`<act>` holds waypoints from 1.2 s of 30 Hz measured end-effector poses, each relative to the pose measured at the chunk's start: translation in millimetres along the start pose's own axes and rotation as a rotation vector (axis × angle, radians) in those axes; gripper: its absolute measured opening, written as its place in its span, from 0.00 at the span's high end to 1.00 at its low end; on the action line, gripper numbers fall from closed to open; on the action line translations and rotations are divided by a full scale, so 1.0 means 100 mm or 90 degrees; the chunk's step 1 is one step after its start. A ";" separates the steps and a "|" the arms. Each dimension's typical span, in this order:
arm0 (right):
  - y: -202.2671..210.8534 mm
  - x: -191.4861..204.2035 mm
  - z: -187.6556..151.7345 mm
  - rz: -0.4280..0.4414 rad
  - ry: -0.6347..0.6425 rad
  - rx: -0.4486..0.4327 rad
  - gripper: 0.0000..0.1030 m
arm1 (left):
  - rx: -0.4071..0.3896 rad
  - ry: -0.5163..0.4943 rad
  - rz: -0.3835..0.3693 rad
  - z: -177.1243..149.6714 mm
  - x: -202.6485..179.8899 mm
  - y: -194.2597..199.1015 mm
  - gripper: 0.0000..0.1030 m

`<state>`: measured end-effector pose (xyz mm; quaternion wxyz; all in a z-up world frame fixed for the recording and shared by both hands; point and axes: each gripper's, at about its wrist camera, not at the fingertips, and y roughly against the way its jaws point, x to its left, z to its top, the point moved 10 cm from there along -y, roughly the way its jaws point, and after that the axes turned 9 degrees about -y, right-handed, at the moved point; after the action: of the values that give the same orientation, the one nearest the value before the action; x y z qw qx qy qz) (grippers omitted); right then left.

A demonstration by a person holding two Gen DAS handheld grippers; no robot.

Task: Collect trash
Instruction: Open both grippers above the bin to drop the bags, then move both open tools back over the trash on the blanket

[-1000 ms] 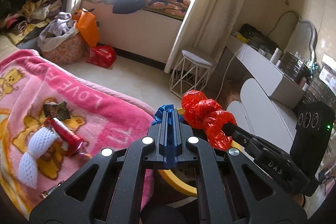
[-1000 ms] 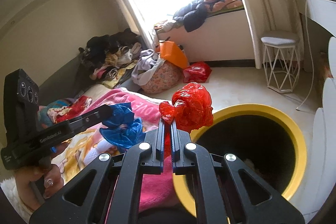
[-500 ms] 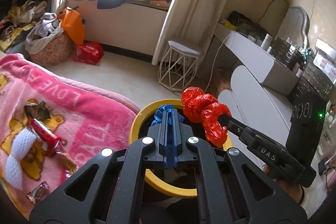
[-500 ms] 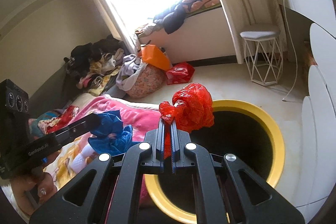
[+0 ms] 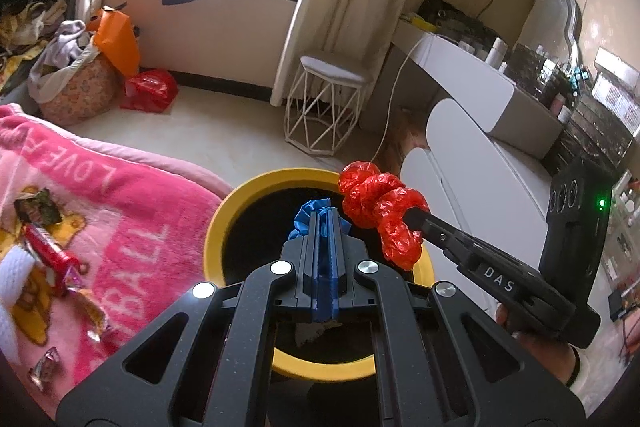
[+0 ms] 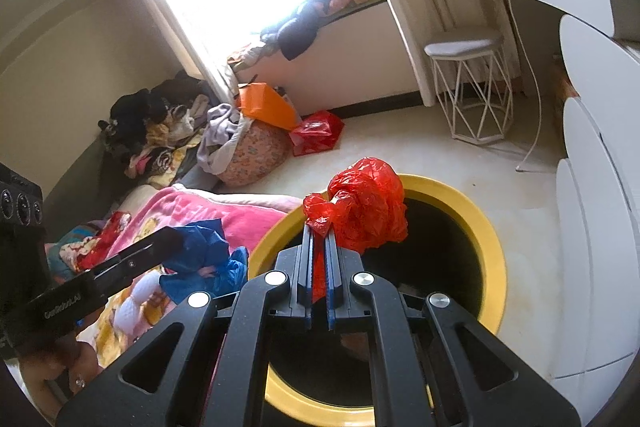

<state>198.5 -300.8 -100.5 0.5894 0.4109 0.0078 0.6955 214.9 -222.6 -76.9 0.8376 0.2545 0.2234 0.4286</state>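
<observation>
My left gripper [image 5: 325,217] is shut on a crumpled blue plastic bag [image 5: 311,213] and holds it over the black mouth of a yellow-rimmed bin [image 5: 216,227]. The blue bag also shows in the right wrist view [image 6: 204,259]. My right gripper [image 6: 319,227] is shut on a crumpled red plastic bag [image 6: 368,207] above the bin [image 6: 494,251]. The red bag also shows in the left wrist view [image 5: 380,211], beside the blue one.
A pink blanket [image 5: 120,195] on the bed lies left of the bin, with snack wrappers [image 5: 52,255] on it. A white wire stool [image 5: 328,107], a white dresser [image 5: 472,163] and a cable stand beyond. Bags and clothes [image 6: 256,139] pile by the window.
Both grippers have moved right and forward from over the blanket to above the bin's opening, each still holding its bag.
</observation>
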 end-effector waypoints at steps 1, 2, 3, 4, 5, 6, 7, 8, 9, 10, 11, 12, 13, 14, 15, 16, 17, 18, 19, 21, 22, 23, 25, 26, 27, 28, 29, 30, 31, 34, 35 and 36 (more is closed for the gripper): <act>-0.01 -0.02 0.00 -0.003 -0.003 0.002 0.95 | 0.003 -0.001 -0.002 -0.01 -0.01 -0.02 0.98; -0.02 -0.06 -0.01 -0.007 -0.007 0.004 0.95 | 0.006 -0.003 -0.003 -0.03 -0.03 -0.05 0.98; -0.02 -0.08 -0.01 -0.009 -0.008 0.006 0.95 | 0.009 -0.004 -0.004 -0.04 -0.04 -0.08 0.98; -0.03 -0.10 -0.02 -0.011 -0.009 0.007 0.95 | 0.013 -0.005 -0.005 -0.05 -0.05 -0.11 0.98; -0.04 -0.11 -0.03 -0.013 -0.011 0.009 0.95 | 0.016 -0.006 -0.006 -0.06 -0.06 -0.13 0.98; -0.05 -0.13 -0.03 -0.014 -0.013 0.011 0.95 | 0.020 -0.007 -0.006 -0.08 -0.06 -0.16 0.98; -0.05 -0.14 -0.04 -0.014 -0.013 0.012 0.95 | 0.024 -0.008 -0.006 -0.09 -0.06 -0.18 0.98; -0.06 -0.15 -0.04 -0.017 -0.014 0.014 0.95 | 0.027 -0.010 -0.006 -0.10 -0.07 -0.20 0.98; -0.07 -0.17 -0.05 -0.018 -0.015 0.016 0.95 | 0.032 -0.011 -0.006 -0.11 -0.07 -0.23 0.98; -0.08 -0.19 -0.06 -0.019 -0.018 0.018 0.95 | 0.036 -0.011 -0.006 -0.12 -0.07 -0.26 0.98; -0.09 -0.21 -0.04 -0.019 -0.019 0.020 0.95 | 0.039 -0.010 -0.006 -0.13 -0.08 -0.29 0.98; -0.10 -0.23 -0.05 -0.021 -0.020 0.023 0.95 | 0.042 -0.009 -0.007 -0.14 -0.07 -0.32 0.98; -0.11 -0.24 -0.06 -0.022 -0.021 0.025 0.95 | 0.045 -0.008 -0.008 -0.15 -0.07 -0.34 0.98; -0.11 -0.25 -0.07 -0.024 -0.022 0.027 0.95 | 0.048 -0.006 -0.008 -0.17 -0.06 -0.37 0.98; -0.12 -0.27 -0.08 -0.025 -0.023 0.030 0.95 | 0.051 -0.006 -0.008 -0.16 -0.06 -0.40 0.98; -0.13 -0.29 -0.08 -0.026 -0.026 0.033 0.95 | 0.055 -0.004 -0.008 -0.17 -0.05 -0.43 0.98; -0.13 -0.30 -0.09 -0.027 -0.026 0.035 0.95 | 0.058 -0.001 -0.009 -0.18 -0.04 -0.46 0.98; -0.14 -0.30 -0.09 -0.028 -0.026 0.037 0.95 | 0.061 0.001 -0.011 -0.19 -0.04 -0.48 0.98; -0.15 -0.31 -0.10 -0.031 -0.026 0.038 0.95 | 0.064 0.007 -0.015 -0.20 -0.03 -0.50 0.98; -0.17 -0.33 -0.11 -0.035 -0.030 0.043 0.95 | 0.068 0.013 -0.013 -0.20 -0.01 -0.54 0.98; -0.18 -0.35 -0.12 -0.040 -0.034 0.047 0.93 | 0.070 0.013 -0.012 -0.21 -0.01 -0.56 0.94; -0.18 -0.36 -0.13 -0.049 -0.036 0.048 0.89 | 0.072 0.013 -0.010 -0.21 0.00 -0.58 0.90; -0.18 -0.38 -0.13 -0.059 -0.039 0.048 0.59 | 0.071 0.017 -0.004 -0.20 0.02 -0.58 0.60; -0.16 -0.40 -0.12 -0.067 -0.040 0.041 0.55 | 0.068 0.021 -0.004 -0.19 0.04 -0.57 0.58; -0.14 -0.41 -0.12 -0.070 -0.038 0.036 0.55 | 0.065 0.023 0.000 -0.18 0.04 -0.56 0.56; -0.12 -0.41 -0.11 -0.074 -0.034 0.033 0.53 | 0.063 0.021 0.007 -0.18 0.05 -0.54 0.48; -0.11 -0.42 -0.10 -0.081 -0.029 0.030 0.50 | 0.059 0.018 0.020 -0.17 0.07 -0.51 0.40; -0.10 -0.43 -0.09 -0.085 -0.026 0.027 0.48 | 0.054 0.018 0.027 -0.16 0.09 -0.48 0.22; -0.09 -0.43 -0.09 -0.087 -0.024 0.023 0.46 | 0.041 0.025 0.040 -0.15 0.12 -0.45 0.10; -0.06 -0.42 -0.07 -0.094 -0.017 0.013 0.41 | 0.038 0.031 0.064 -0.17 0.21 -0.36 0.10; -0.04 -0.41 -0.07 -0.096 -0.014 0.009 0.40 | 0.036 0.035 0.071 -0.17 0.24 -0.33 0.10; -0.03 -0.39 -0.07 -0.096 -0.010 0.007 0.39 | 0.034 0.037 0.074 -0.17 0.26 -0.30 0.10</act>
<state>195.6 -328.9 -128.5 0.6378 0.4180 0.0379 0.6458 237.2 -212.5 -112.5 0.7974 0.2765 0.2440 0.4777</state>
